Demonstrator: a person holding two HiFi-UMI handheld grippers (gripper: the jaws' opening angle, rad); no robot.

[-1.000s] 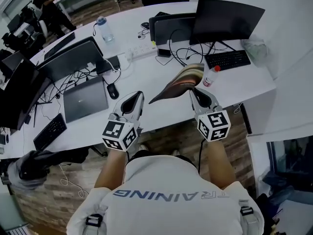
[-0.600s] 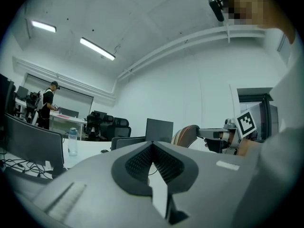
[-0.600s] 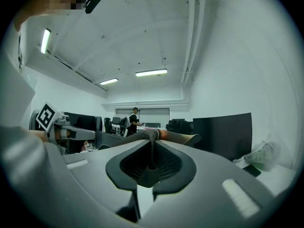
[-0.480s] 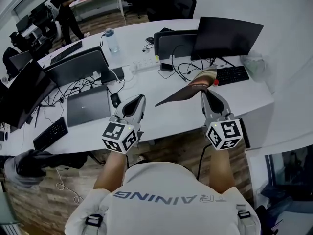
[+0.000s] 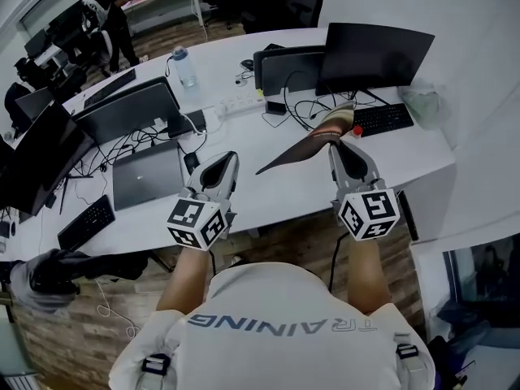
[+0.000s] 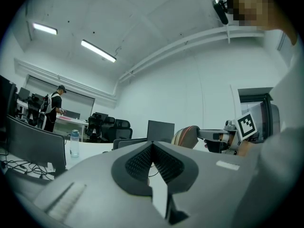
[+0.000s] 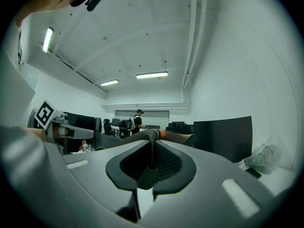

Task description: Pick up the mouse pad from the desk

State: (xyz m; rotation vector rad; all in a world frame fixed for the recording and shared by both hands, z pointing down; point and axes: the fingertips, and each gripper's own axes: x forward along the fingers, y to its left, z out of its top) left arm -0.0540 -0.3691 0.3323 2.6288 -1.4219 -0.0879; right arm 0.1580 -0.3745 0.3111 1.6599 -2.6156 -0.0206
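Observation:
The mouse pad (image 5: 307, 142), striped on top and dark underneath, hangs bent in the air above the white desk (image 5: 284, 189). My right gripper (image 5: 334, 147) is shut on its near edge. In the right gripper view, the pad's thin edge (image 7: 172, 136) sits pinched between the jaws of the right gripper (image 7: 152, 140) and runs off to the right. My left gripper (image 5: 227, 160) hovers over the desk's front left, shut with nothing in it. In the left gripper view, the left gripper (image 6: 152, 145) has its pads together, and the pad (image 6: 185, 137) shows at the right.
On the desk stand two dark monitors (image 5: 375, 45), a black keyboard (image 5: 385, 118), a grey laptop (image 5: 146, 174), a mouse (image 5: 192, 162), a power strip (image 5: 236, 101), a water bottle (image 5: 185, 66) and tangled cables. A person (image 5: 110, 6) stands at the far left.
The right gripper has lifted the mouse pad higher off the desk. The left gripper has risen a little too.

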